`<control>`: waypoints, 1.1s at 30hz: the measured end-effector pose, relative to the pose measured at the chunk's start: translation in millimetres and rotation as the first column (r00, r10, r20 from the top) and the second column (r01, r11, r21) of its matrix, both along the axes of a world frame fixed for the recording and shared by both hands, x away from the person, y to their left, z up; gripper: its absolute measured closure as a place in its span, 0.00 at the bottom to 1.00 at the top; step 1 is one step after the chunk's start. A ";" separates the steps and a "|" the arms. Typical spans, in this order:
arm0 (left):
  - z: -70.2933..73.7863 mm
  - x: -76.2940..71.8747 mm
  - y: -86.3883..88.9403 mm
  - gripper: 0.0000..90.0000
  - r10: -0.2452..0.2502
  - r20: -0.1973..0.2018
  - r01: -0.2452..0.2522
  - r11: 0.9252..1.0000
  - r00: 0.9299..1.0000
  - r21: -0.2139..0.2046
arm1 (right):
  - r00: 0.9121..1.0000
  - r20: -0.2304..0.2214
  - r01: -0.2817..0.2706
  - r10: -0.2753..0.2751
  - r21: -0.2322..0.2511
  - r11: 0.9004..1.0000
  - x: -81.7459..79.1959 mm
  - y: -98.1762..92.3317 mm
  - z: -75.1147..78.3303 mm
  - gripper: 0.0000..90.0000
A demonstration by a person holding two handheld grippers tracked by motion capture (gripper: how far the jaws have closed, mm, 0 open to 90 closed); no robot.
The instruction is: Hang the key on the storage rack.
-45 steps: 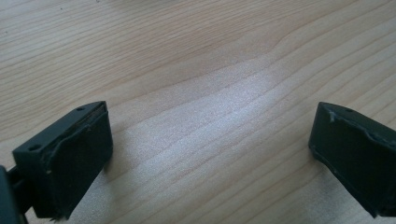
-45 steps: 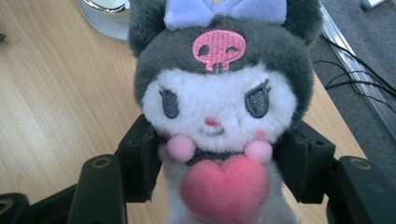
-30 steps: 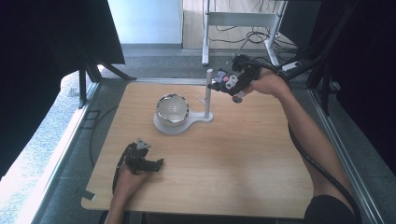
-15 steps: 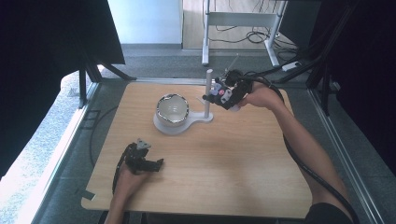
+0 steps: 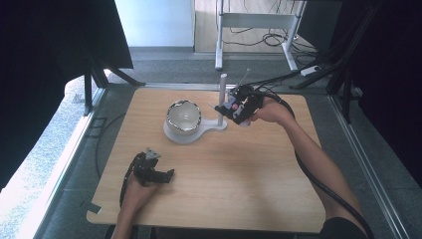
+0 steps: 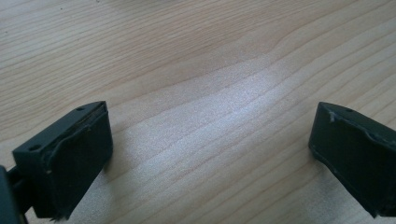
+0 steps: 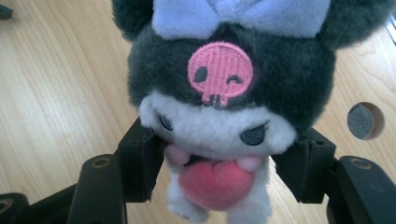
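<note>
Fingers of right gripper [image 7: 219,163] clamped on plush toy [image 7: 224,93] from both sides, held above table [image 5: 239,169] nr white stand [image 5: 219,117] w/ bowl [image 5: 183,115]; arm stretched fwd. Left gripper [image 6: 210,154] spread wide, resting low at table's near-left, wrist bent.

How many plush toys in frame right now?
1. A plush toy, dark with a white face and a pink skull patch, clamped in the right gripper beside the white post. The left gripper is open over bare table.
</note>
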State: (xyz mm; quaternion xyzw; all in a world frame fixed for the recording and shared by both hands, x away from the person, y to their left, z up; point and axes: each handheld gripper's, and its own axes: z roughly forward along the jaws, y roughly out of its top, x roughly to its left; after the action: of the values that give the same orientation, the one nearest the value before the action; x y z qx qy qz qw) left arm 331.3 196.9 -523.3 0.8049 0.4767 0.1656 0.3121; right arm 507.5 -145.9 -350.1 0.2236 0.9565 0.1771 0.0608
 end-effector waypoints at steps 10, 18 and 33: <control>0.0 0.1 0.0 0.00 -0.001 0.000 0.001 1.000 1.000 -0.001 | 1.000 0.010 0.008 -0.008 -0.004 1.000 1.3 -3.4 -8.3 0.31; 0.0 0.0 -0.1 0.00 0.000 0.000 0.000 1.000 1.000 -0.001 | 0.999 0.040 0.004 -0.004 0.004 1.000 -3.1 -9.2 -5.9 0.20; 0.1 0.0 0.0 0.00 -0.001 -0.001 0.000 1.000 1.000 -0.002 | 0.995 0.101 -0.005 0.003 0.018 1.000 -23.4 -21.1 1.9 0.08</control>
State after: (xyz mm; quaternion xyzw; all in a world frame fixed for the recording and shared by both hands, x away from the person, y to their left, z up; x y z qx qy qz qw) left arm 331.3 196.9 -523.2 0.8048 0.4768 0.1648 0.3127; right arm 484.1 -167.1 -348.2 0.2130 0.9510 0.1971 0.1069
